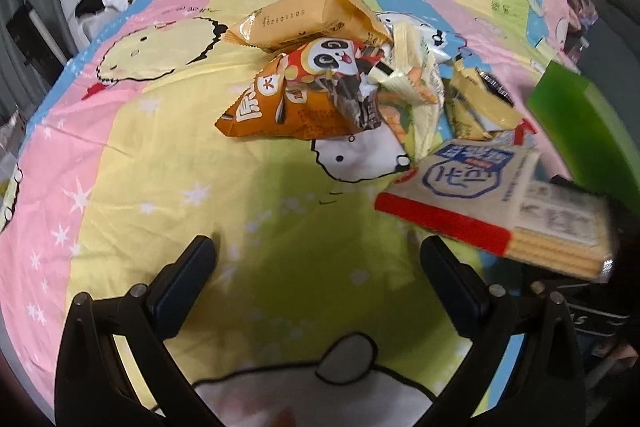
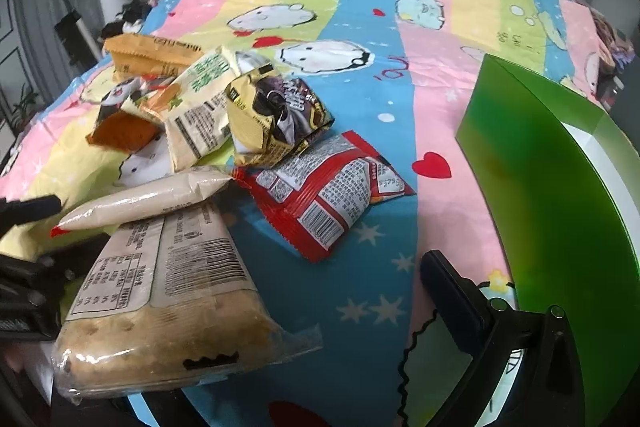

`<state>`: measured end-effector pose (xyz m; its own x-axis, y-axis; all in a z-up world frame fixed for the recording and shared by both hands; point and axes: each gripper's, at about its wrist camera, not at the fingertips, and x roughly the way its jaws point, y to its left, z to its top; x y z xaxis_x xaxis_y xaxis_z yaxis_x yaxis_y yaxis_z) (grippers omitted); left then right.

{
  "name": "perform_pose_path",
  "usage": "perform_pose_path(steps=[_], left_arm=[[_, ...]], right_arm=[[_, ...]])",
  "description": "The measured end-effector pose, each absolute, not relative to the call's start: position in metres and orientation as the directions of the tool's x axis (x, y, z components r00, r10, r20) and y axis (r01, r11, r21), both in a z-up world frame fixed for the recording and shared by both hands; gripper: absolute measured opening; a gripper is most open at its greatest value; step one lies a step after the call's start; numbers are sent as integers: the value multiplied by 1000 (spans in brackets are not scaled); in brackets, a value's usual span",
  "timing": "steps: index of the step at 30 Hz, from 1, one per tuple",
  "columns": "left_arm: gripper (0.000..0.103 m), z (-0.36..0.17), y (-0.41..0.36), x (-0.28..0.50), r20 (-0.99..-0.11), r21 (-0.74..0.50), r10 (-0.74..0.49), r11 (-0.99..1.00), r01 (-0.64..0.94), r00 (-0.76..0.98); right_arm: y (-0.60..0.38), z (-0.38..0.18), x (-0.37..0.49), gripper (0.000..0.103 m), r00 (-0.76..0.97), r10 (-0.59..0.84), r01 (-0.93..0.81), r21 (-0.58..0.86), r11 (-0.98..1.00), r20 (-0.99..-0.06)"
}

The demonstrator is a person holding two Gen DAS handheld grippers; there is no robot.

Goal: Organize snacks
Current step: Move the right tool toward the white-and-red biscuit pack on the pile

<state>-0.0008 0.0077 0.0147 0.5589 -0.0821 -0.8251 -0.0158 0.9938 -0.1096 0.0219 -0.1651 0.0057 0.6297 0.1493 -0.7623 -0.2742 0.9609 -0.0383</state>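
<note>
A long clear-wrapped cracker packet [image 2: 160, 307] fills the lower left of the right wrist view and hides my right gripper's left finger. The right finger [image 2: 448, 291] stands far off from it, so my right gripper [image 2: 320, 291] is open. From the left wrist the same packet [image 1: 480, 203] hovers blurred at the right, above the sheet. My left gripper [image 1: 320, 267] is open over bare sheet with nothing between its fingers. A heap of snack bags lies beyond: an orange biscuit pack [image 1: 304, 19], a panda bag [image 1: 304, 87], a black-and-gold bag [image 2: 272, 115] and a red packet [image 2: 328, 187].
A green box [image 2: 540, 187] with a white inner rim stands at the right, close to my right gripper; it also shows in the left wrist view as the green box [image 1: 580, 123]. Everything rests on a striped cartoon bedsheet [image 1: 140, 167]. Room clutter lies past the far left edge.
</note>
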Motion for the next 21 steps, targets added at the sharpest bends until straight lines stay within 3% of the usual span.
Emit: perform_pose_path(steps=[6,11,21], left_arm=[[102,47,12,-16,-774,-128,-75,991,-39,628],[102,66,16,-27,-740,-166,-96,985,-42,666],[101,80,23,-34,-720,-250,-168,968,-26,673]], right_arm=[[-175,24,4,102,542,280,-303,126,945,-792],[-175,58,-22,102,625,213,-285,35,958,-751],[-188,120,-19,102,613,380,-274,265,925,-693]])
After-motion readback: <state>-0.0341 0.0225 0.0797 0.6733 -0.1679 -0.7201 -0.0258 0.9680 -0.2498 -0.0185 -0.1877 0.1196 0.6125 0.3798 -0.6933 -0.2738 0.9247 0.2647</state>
